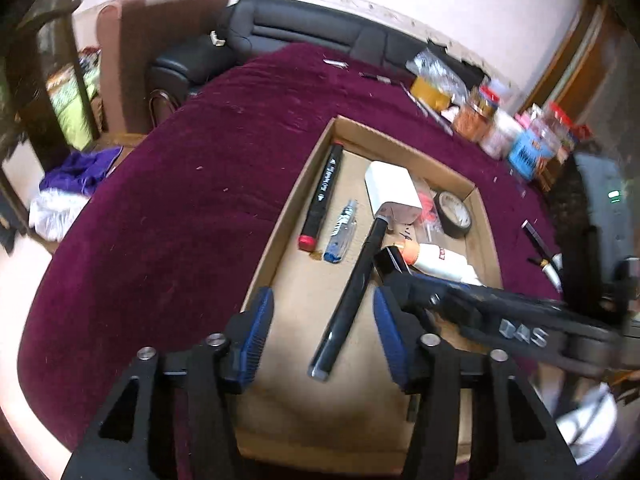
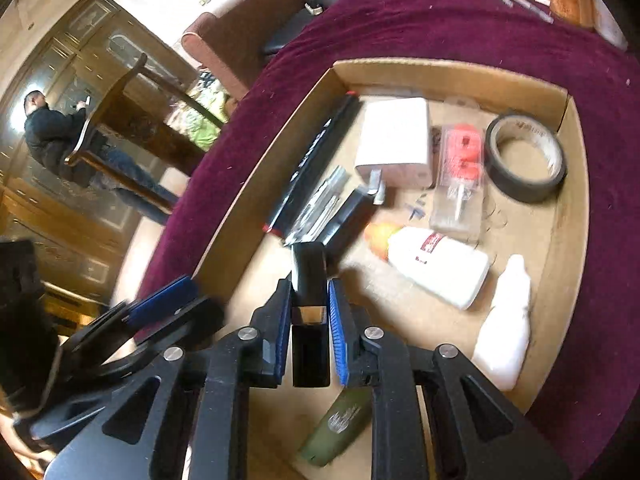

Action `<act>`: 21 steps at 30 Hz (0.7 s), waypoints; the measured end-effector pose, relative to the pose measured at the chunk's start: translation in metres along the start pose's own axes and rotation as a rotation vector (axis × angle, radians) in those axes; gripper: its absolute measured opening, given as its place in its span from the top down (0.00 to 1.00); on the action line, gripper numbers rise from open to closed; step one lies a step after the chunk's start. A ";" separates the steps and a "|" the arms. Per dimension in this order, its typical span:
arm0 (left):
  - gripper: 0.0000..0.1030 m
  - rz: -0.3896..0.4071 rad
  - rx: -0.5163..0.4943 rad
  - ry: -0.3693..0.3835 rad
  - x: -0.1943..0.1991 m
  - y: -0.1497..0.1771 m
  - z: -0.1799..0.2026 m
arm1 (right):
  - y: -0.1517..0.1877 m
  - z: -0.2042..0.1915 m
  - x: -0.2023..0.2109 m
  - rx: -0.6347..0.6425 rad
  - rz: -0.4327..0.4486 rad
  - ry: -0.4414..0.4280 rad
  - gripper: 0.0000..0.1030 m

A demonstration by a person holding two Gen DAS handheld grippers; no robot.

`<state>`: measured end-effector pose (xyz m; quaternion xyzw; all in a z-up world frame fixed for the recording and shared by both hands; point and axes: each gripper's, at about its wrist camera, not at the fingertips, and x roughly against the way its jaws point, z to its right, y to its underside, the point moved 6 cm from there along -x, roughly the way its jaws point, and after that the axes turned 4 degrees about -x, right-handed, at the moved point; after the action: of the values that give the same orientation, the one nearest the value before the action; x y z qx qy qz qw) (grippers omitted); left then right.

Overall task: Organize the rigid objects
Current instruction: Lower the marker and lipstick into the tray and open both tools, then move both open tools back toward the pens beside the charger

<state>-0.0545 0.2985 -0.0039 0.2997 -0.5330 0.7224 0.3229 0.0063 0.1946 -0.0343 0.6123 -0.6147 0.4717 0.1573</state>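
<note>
Maroon cloth (image 1: 168,208) is covering the table, a shallow cardboard tray (image 1: 280,216) sitting on it. Left gripper (image 1: 320,332) is hanging wide open, low over the tray's near end, holding nothing. A black marker (image 1: 352,296) is lying between its blue pads, long axis running away from the tongs toward the white charger (image 1: 394,190). Right gripper (image 2: 310,328) is pinching a black rectangular block (image 2: 310,280), pointing lengthwise ahead over the tray floor beside the glue bottle (image 2: 436,264). Judging from this, the left is nearer the marker, already aligned along it.
</note>
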 end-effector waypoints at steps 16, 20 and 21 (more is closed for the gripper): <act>0.17 0.325 -0.117 -0.271 0.060 -0.001 0.074 | 0.032 0.050 0.189 0.116 0.616 0.404 0.07; 0.14 0.320 -0.218 -0.234 0.061 0.004 0.118 | 0.050 0.104 0.222 -0.073 0.791 0.464 0.00; 0.14 0.297 -0.243 -0.222 0.056 0.007 0.128 | 0.051 0.125 0.218 -0.150 0.727 0.456 0.00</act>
<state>-0.0832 0.1816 0.0682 0.2545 -0.6867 0.6551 0.1858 -0.0352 -0.0437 0.0515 0.2232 -0.7722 0.5738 0.1568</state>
